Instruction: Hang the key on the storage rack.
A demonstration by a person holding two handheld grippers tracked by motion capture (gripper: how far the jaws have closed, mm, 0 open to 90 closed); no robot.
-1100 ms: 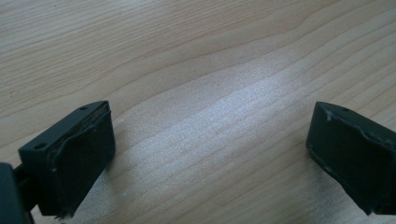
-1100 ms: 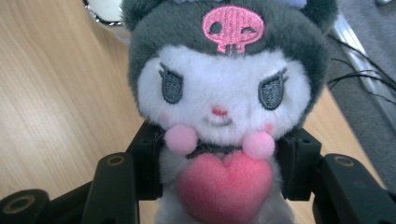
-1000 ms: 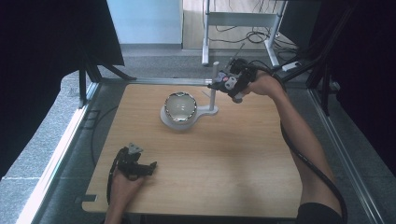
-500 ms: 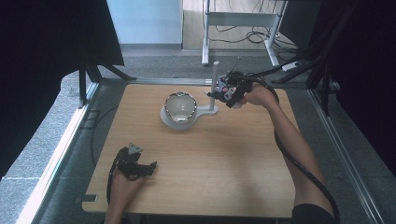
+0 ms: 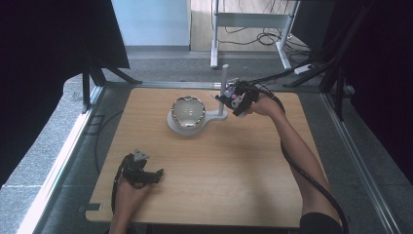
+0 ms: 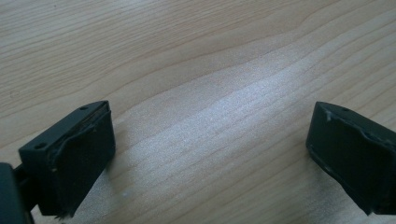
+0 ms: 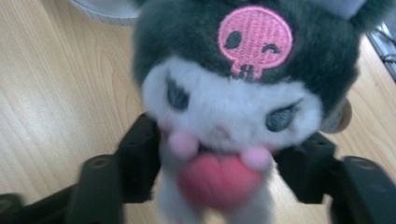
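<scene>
Plush toy [image 7: 233, 107]: soft, light, squashy; sits between right gripper [image 7: 224, 172] fingers near the stand [image 5: 223, 92].
Right fingers: just opening, loose beside its body.
Left gripper [image 5: 141, 170]: fingers spread, empty, on table [image 5: 219, 165].
Hold: mid-body.

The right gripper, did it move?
Yes. The right gripper came down and left toward the post, its jaws just opening round the plush toy.
</scene>
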